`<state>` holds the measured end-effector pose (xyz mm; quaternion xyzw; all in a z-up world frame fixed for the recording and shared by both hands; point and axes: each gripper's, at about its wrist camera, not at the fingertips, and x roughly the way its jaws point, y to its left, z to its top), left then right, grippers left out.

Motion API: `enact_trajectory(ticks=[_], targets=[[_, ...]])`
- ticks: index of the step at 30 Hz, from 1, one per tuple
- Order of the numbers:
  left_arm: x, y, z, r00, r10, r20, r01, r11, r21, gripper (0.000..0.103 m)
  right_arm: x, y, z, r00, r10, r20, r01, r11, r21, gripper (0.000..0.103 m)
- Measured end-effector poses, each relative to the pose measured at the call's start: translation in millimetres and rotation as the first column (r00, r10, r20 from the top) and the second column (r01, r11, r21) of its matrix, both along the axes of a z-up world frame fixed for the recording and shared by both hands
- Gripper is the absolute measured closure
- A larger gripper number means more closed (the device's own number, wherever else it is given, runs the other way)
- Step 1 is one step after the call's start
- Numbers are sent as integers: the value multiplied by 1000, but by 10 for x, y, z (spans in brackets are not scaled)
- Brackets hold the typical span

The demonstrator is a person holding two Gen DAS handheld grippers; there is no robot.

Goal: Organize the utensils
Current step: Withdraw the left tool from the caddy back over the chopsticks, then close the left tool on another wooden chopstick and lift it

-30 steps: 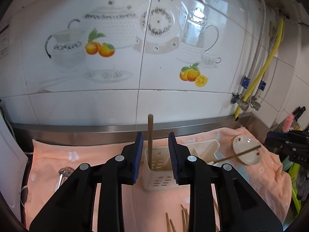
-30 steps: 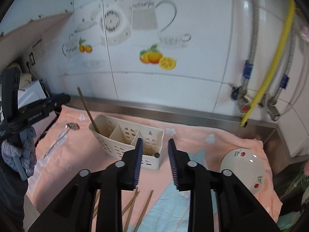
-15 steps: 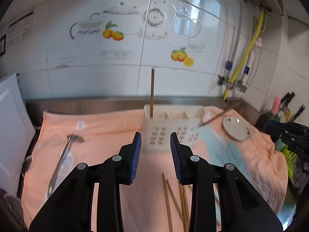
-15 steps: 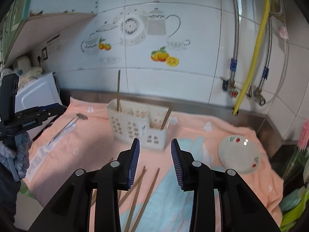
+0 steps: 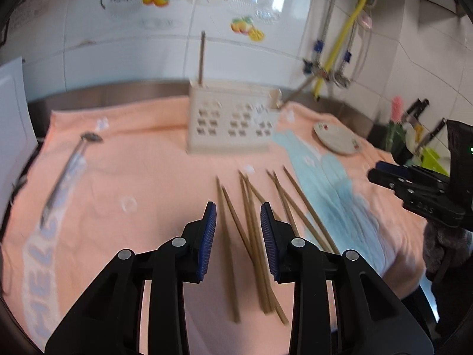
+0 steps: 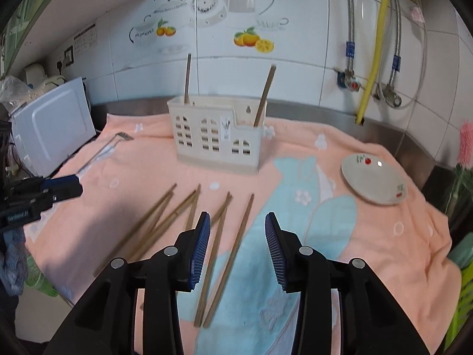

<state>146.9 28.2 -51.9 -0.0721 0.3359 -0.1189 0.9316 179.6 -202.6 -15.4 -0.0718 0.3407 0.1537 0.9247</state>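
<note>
Since 0.5 s ago both tongs have pulled back and tipped down: the loose chopsticks [image 5: 251, 222] now fill the foreground, caddy [image 6: 217, 136] pushed to 12 o'clock. Left tongs [image 5: 238, 219] hover over the chopsticks, blue pads wide apart, holding nothing. Right tongs [image 6: 237, 227] likewise wide and empty, above 2 chopsticks at 6 o'clock. 2 chopsticks stand in the caddy. Ladle [image 6: 106, 151] at 10 o'clock, plate [image 6: 374, 179] at 2 o'clock on the towel-covered surface [image 6: 369, 236].
</note>
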Motion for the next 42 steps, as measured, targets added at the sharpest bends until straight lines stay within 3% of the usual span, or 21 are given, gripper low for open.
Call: enact_trajectory(ticks=[12,19,22,42], targets=[[-52,-218,-492,992,-39,-118,33,998,-54,72,-190,-31,-536,994,-46,-95,50,998,35,61],[24,-330,-701,985,-38,-166,32,999,-40,85,-207,-96,-657,989,-72,-127,81,995,60,59],[58,-347,-759,982,-40,-184,33,999,-41,89,-221,-99,-712,987,-76,-141,85,995,61,59],[211,-389,-923,975,-36,-220,40,999,14,89,-171,-83,-913,978,-75,-196,90,994,67,58]])
